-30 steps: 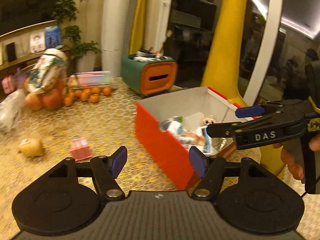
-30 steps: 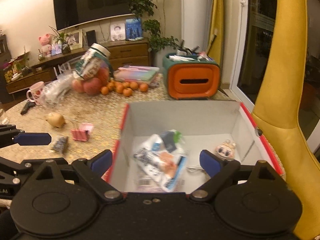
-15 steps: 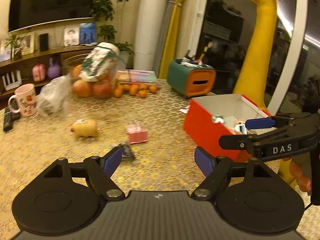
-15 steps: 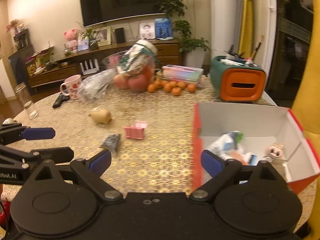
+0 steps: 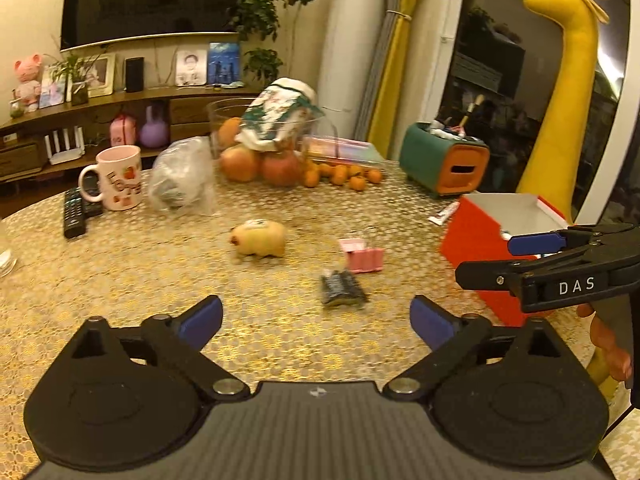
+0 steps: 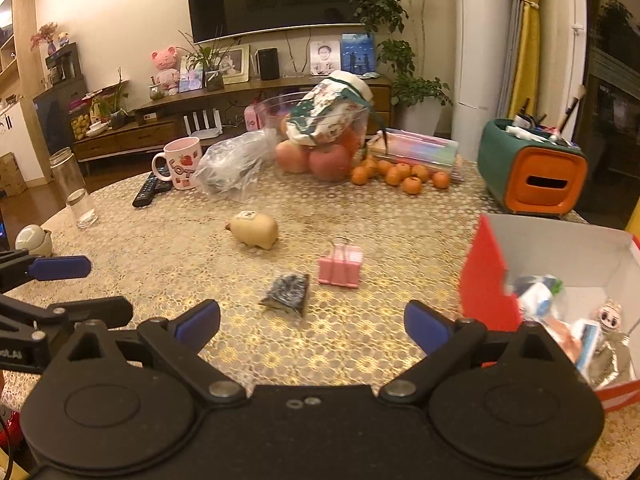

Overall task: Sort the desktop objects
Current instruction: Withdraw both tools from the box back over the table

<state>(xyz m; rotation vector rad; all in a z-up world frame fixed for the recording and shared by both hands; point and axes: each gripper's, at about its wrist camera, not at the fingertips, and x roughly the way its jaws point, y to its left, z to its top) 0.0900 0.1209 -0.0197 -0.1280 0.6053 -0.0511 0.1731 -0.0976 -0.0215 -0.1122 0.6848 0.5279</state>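
Observation:
A small dark packet (image 5: pixel 342 290) (image 6: pixel 287 294) lies on the gold-patterned table just beyond both grippers. Behind it are a pink binder clip (image 5: pixel 362 256) (image 6: pixel 340 266) and a beige pig figure (image 5: pixel 260 238) (image 6: pixel 256 230). The red box (image 5: pixel 476 248) (image 6: pixel 484 280) stands at the right with several items inside. My left gripper (image 5: pixel 316 314) has its jaws opening wide with nothing between them. My right gripper (image 6: pixel 310 320) is also opening and empty; in the left wrist view it hangs in front of the box.
Further back stand a pink mug (image 6: pixel 180 164), a remote (image 6: pixel 150 190), a crumpled plastic bag (image 6: pixel 234 166), a glass bowl of fruit (image 6: pixel 320 148), loose oranges (image 6: pixel 400 174) and a green-orange organiser (image 6: pixel 534 168). A glass jar (image 6: pixel 76 188) stands at the left edge.
Both grippers have swung left, away from the red box and towards the loose items in the table's middle. The left jaws have spread much wider; the right ones a little.

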